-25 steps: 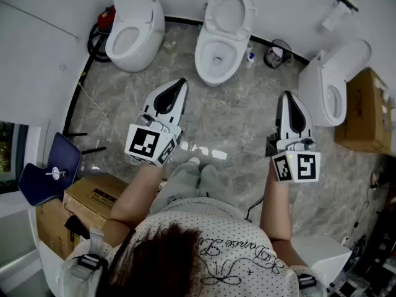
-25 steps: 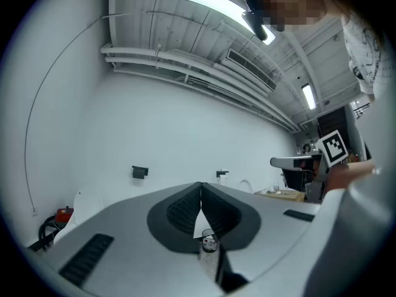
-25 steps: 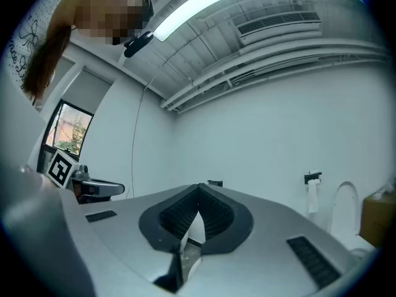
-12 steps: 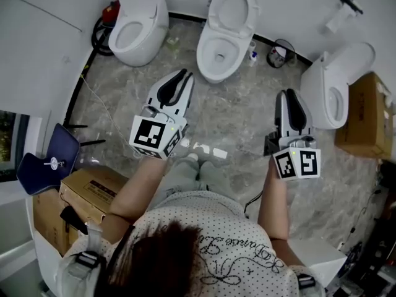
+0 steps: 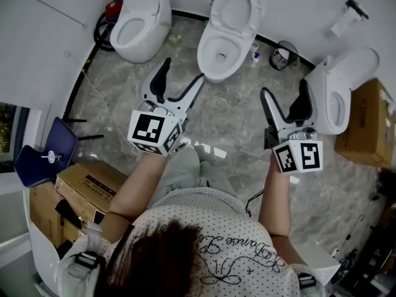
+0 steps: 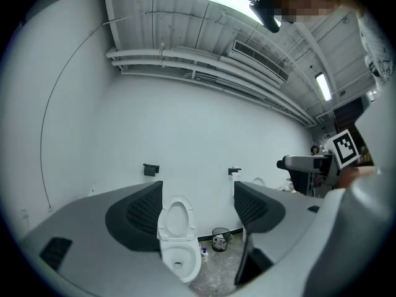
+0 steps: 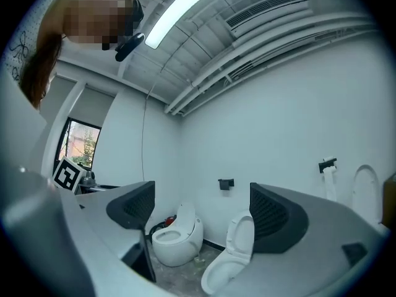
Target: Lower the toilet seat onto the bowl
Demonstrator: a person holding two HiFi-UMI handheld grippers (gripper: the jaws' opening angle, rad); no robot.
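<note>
The middle white toilet (image 5: 218, 53) stands against the far wall with its seat and lid (image 5: 236, 8) raised upright. In the left gripper view this toilet (image 6: 179, 257) shows between the jaws, far off, seat (image 6: 177, 218) up. The right gripper view has the toilet (image 7: 224, 268) at lower middle. My left gripper (image 5: 184, 73) hovers above the floor just short of the bowl. My right gripper (image 5: 283, 88) hangs further right. Both sets of jaws are opening and stand wide, with nothing between them.
An oval toilet (image 5: 137, 22) stands at the left and a third toilet (image 5: 339, 91) at the right. A wire bin (image 5: 281, 54) and a small bottle (image 5: 255, 56) sit beside the middle toilet. Cardboard boxes (image 5: 85, 193) (image 5: 366, 117) and a blue seat (image 5: 38, 159) flank the person.
Both grippers' jaws have gone from shut to wide open. The left gripper has edged slightly forward toward the middle toilet.
</note>
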